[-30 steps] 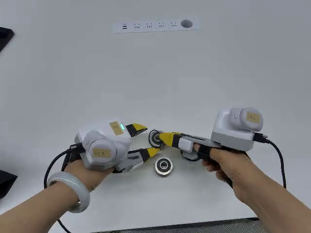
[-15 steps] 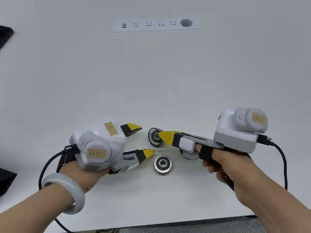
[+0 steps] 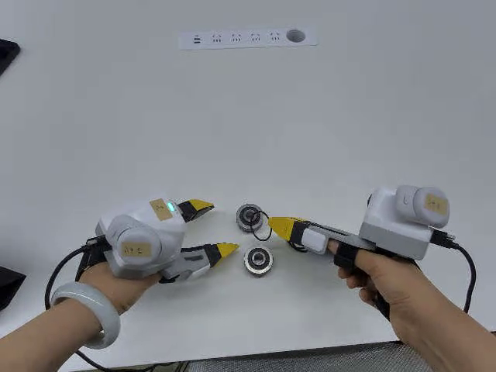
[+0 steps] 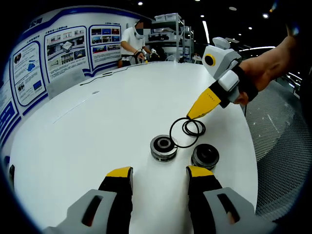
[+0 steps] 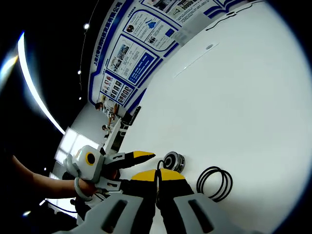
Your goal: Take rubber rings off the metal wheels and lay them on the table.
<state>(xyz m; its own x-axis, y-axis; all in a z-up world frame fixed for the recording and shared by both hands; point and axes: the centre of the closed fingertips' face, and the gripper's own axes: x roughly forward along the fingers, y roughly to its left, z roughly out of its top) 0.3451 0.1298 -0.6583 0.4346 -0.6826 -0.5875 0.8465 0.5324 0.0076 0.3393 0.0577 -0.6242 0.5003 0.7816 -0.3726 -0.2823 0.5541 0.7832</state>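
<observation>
Rubber ring (image 4: pixel 170 132), pinched in the clenched right gripper (image 3: pixel 280 225), may snag the metal wheel (image 3: pixel 249 218) at its nine o'clock and drag it; left gripper (image 3: pixel 215 228) gapes, released.

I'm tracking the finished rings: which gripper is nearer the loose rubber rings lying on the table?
Right. The right gripper is right beside the loose rings; the left gripper is open, across the metal wheels from them.

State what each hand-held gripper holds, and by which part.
The right hand-held gripper pinches a rubber ring by its rim; the left hand-held gripper is open, holding nothing.
</observation>
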